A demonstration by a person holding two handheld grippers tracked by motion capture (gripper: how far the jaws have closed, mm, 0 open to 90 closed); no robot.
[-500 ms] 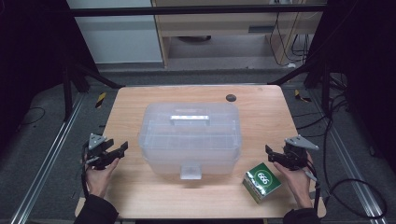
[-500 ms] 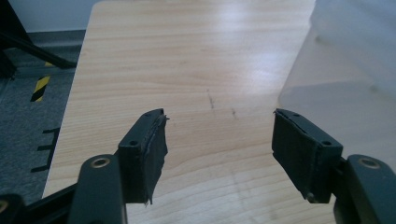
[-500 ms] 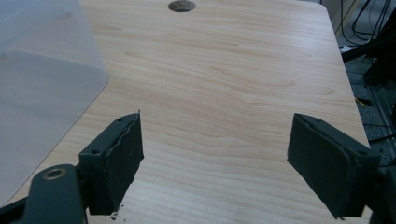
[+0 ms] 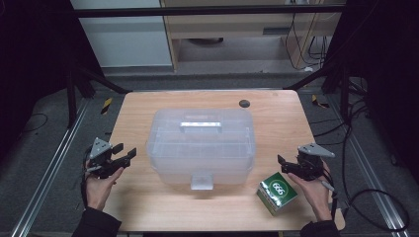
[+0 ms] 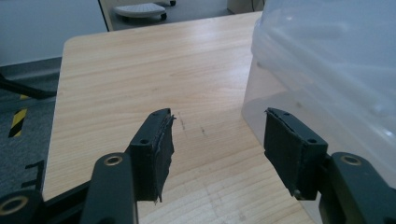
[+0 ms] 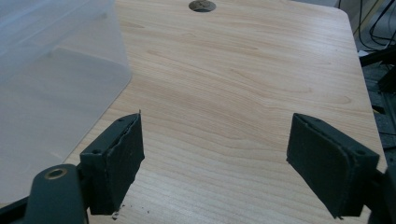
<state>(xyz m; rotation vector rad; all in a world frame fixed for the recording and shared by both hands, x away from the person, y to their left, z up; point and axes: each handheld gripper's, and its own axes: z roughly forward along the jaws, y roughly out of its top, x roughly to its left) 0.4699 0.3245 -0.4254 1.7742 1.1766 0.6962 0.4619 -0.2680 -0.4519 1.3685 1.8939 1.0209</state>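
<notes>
Your left gripper [image 4: 124, 154] hovers at the left edge of the tabletop [image 4: 148, 207], jaws wide apart and holding nothing, pointing toward the left wall of the translucent plastic storage box [image 4: 201, 148]. In the left gripper view that wall [image 5: 327, 84] sits just beside the right-hand jaw but apart from it, so you have room to close in without bumping it.

The box stands in the middle of the tabletop with its lid on, a white handle [image 4: 200, 124] along the top and a front latch [image 4: 201, 179] facing you. The latch looks like the likely way in, so bring 1 gripper round to the front and hook it from below, not from the side walls, which seem smooth and likely to slip.

The green carton [image 4: 277, 193] stands near the front right corner of the box, apart from it. Your right gripper [image 4: 284, 165] hangs just behind the carton, jaws also spread wide and empty. Use the 2 grippers together: steady the lid with the left while the right works, and keep the right wrist clear of the carton so you do not knock it off the edge.
</notes>
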